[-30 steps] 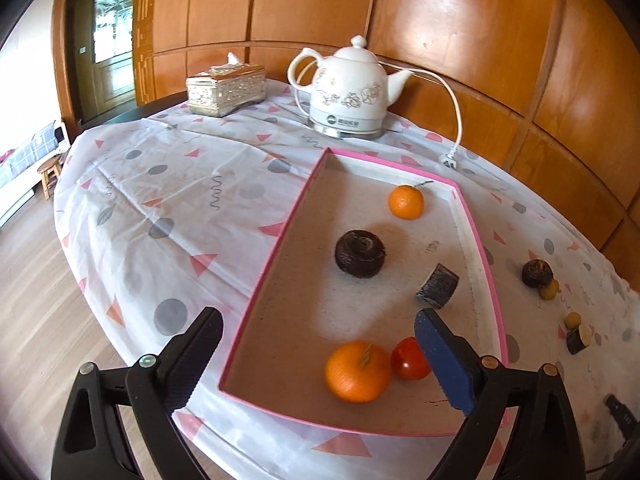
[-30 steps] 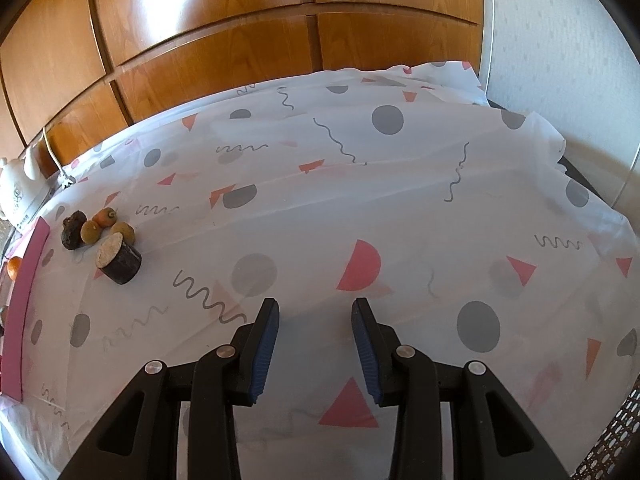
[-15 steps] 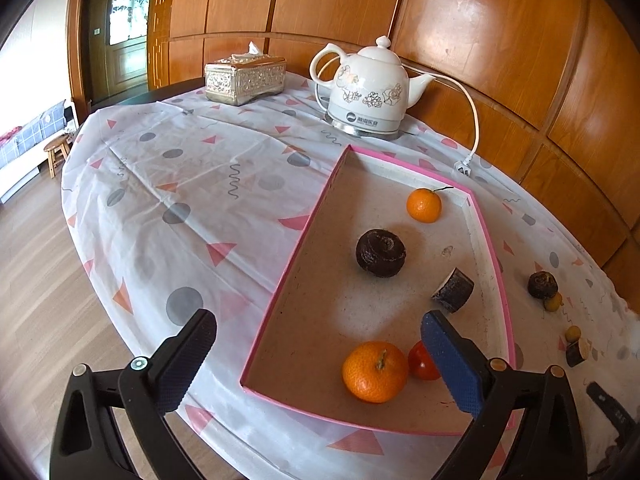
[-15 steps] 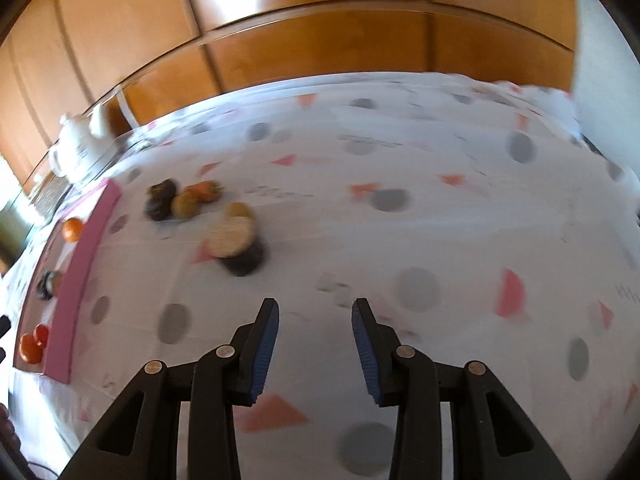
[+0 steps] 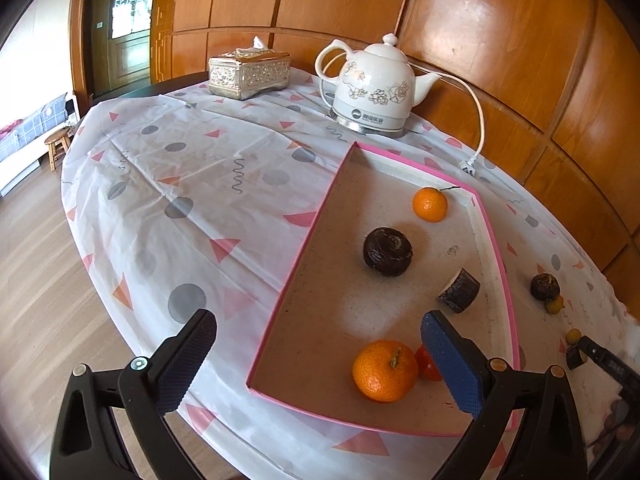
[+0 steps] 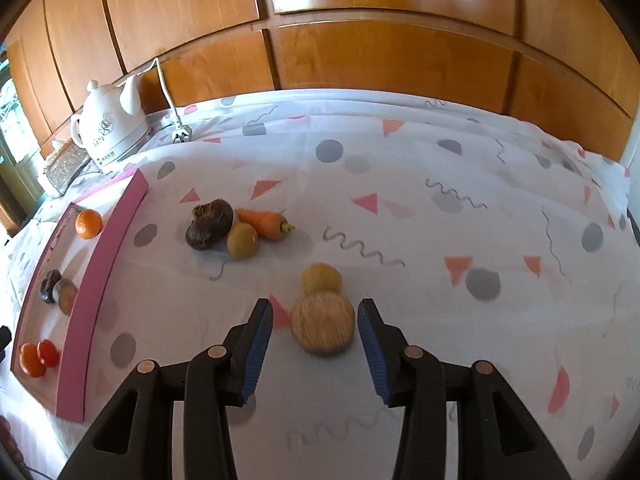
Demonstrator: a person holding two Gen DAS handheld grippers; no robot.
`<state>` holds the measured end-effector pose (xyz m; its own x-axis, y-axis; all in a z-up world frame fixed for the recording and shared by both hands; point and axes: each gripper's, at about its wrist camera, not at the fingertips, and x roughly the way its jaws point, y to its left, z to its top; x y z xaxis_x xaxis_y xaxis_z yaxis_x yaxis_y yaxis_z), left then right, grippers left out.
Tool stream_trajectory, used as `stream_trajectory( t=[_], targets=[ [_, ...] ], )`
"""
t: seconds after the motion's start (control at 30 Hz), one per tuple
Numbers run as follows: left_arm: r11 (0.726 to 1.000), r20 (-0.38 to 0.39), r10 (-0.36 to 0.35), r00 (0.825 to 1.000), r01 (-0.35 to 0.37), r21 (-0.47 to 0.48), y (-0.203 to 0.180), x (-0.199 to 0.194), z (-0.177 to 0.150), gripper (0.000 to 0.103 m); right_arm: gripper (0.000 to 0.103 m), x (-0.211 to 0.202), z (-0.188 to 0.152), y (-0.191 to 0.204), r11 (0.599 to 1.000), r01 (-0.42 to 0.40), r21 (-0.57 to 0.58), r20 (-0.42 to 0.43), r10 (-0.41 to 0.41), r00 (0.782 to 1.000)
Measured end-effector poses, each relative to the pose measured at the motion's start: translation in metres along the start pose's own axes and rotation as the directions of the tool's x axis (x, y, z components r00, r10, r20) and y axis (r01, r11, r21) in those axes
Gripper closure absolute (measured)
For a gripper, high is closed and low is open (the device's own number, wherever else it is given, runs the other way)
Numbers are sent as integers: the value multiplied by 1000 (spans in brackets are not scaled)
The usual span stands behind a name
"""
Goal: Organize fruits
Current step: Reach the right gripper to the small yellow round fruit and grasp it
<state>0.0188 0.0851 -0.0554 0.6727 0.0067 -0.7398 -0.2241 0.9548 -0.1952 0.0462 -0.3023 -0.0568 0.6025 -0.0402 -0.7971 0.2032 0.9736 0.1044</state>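
Observation:
A pink-rimmed tray (image 5: 312, 236) holds a large orange (image 5: 385, 371), a red tomato (image 5: 427, 364), a dark round fruit (image 5: 387, 251), a cut dark stub (image 5: 459, 290) and a small orange (image 5: 429, 204). My left gripper (image 5: 316, 360) is open over the tray's near end. My right gripper (image 6: 316, 344) is open, its jaws either side of a cut dark stub (image 6: 322, 329) standing on the cloth. Behind the stub lie a kiwi (image 6: 321, 277), another kiwi (image 6: 242, 241), a carrot (image 6: 265, 223) and a dark fruit (image 6: 209, 223). The tray (image 6: 100, 272) shows at the left.
A white kettle (image 5: 376, 92) with its cord and plug (image 5: 467, 168) stands behind the tray, a silver tissue box (image 5: 249, 72) to its left. The patterned tablecloth (image 5: 180, 184) covers the round table. Wood panelling rises behind. The floor drops away on the left.
My right gripper has swung left and forward and opened wider, so the cut stub now stands between its jaws. My left gripper has drawn back a little; the tray's fruits have not moved.

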Motion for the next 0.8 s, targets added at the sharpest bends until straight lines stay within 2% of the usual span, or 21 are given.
stream_trajectory(
  t=[0.47,0.53,0.6,0.73,0.8],
  targets=[
    [999,-13,22,1000,-22,-42,14,2,1,0,58,38,21,9,996,45,-76,-56,-49,997],
    [999,-13,23,1000,-23,-44,15,1,1,0,66,40,22,11,995,44,-91,-59,-49,997],
    [999,-15,22,1000,-23,-44,15,2,1,0,69,40,23,12,994,45,-104,-58,-51,997],
    [999,-15,22,1000,-22,-44,16,1,1,0,80,39,24,13,991,46,-122,-46,-52,998],
    [999,-14,21,1000,-21,-45,17,0,1,0,81,37,26,15,991,37,-128,-39,-42,998]
  ],
)
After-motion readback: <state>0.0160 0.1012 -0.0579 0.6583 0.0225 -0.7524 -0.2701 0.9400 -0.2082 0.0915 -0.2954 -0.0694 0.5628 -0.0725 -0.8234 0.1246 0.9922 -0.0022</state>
